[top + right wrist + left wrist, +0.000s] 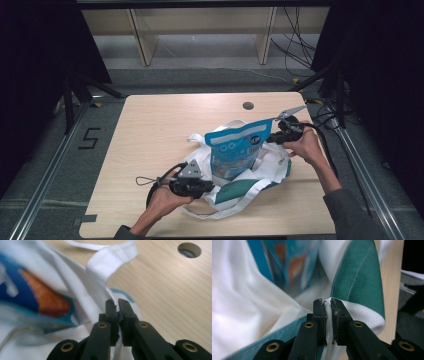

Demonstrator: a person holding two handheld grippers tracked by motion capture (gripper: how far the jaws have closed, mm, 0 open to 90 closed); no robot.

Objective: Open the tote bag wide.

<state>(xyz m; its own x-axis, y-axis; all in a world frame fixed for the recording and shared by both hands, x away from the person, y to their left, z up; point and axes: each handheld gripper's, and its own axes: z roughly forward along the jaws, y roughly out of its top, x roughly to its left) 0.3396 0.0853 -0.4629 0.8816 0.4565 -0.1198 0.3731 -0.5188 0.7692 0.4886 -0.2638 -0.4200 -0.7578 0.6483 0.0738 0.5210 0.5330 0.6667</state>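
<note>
- Bagging under way, I judge: my left gripper (327,305) pinches the tote bag (272,165) at its green-trimmed rim, mid-table.
- My right gripper (117,305) is clamped on white fabric (bag's far side, apparently).
- Blue pouch (235,147) stands in the mouth; next, lower it while holding the rim apart.

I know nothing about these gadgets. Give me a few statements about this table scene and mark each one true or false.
1. The left gripper is shut on the tote bag's fabric. True.
2. The blue snack pouch lies flat beside the bag. False: it stands upright in the bag's opening.
3. The right gripper pinches white cloth. True.
4. The bag is plain white. False: it has a green panel.
5. The table has a round hole. True.
</note>
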